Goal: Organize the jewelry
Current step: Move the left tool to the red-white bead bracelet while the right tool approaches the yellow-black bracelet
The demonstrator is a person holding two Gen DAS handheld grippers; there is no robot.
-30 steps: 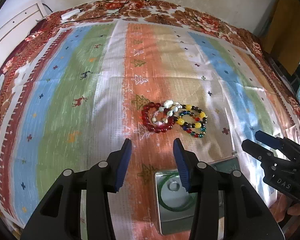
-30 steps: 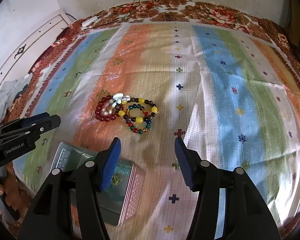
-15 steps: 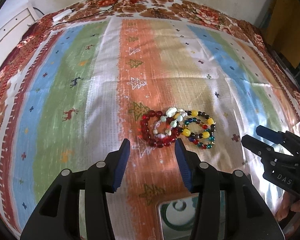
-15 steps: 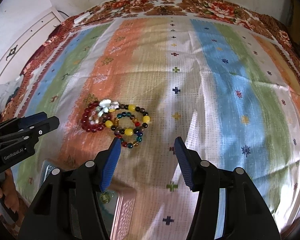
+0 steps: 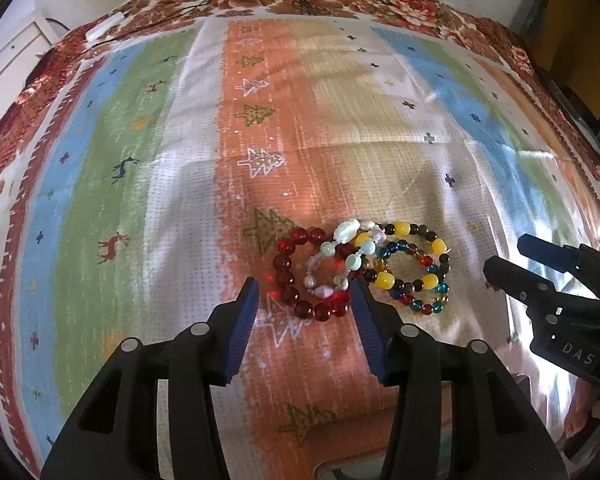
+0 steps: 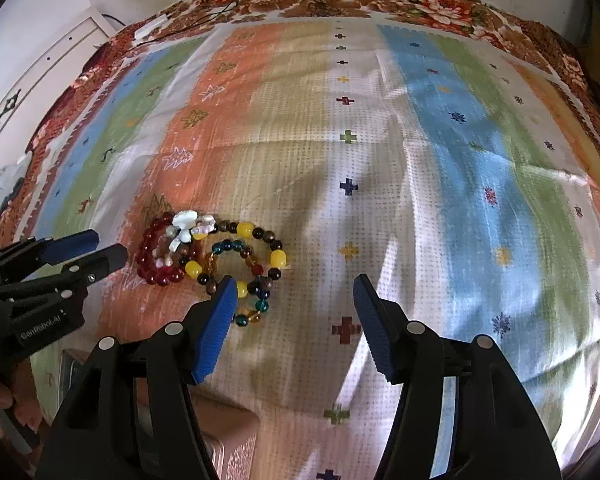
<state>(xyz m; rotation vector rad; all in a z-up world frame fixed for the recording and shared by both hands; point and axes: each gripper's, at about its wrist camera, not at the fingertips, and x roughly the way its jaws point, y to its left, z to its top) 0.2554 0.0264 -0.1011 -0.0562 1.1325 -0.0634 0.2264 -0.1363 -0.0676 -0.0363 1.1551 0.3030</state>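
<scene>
Three bead bracelets lie touching on the striped cloth: a red bracelet (image 5: 300,280) (image 6: 156,258), a white and pale bracelet (image 5: 342,258) (image 6: 184,228) overlapping it, and a multicoloured bracelet (image 5: 412,268) (image 6: 244,268) with yellow beads. My left gripper (image 5: 304,300) is open, its fingertips at either side of the red bracelet's near edge. My right gripper (image 6: 294,292) is open, its left fingertip (image 6: 220,304) over the multicoloured bracelet's near side. Each gripper shows in the other's view, the right (image 5: 540,276) and the left (image 6: 80,256).
A metal tin (image 6: 228,444) sits on the cloth close under the grippers, mostly hidden; its rim (image 5: 348,470) shows at the left view's bottom edge. Cables (image 5: 172,8) lie at the far edge. A white cabinet (image 6: 40,80) stands at the left.
Both grippers have moved forward toward the bracelets, which now lie at the fingertips. The tin has slid almost out of both views. Both grippers stay open.
</scene>
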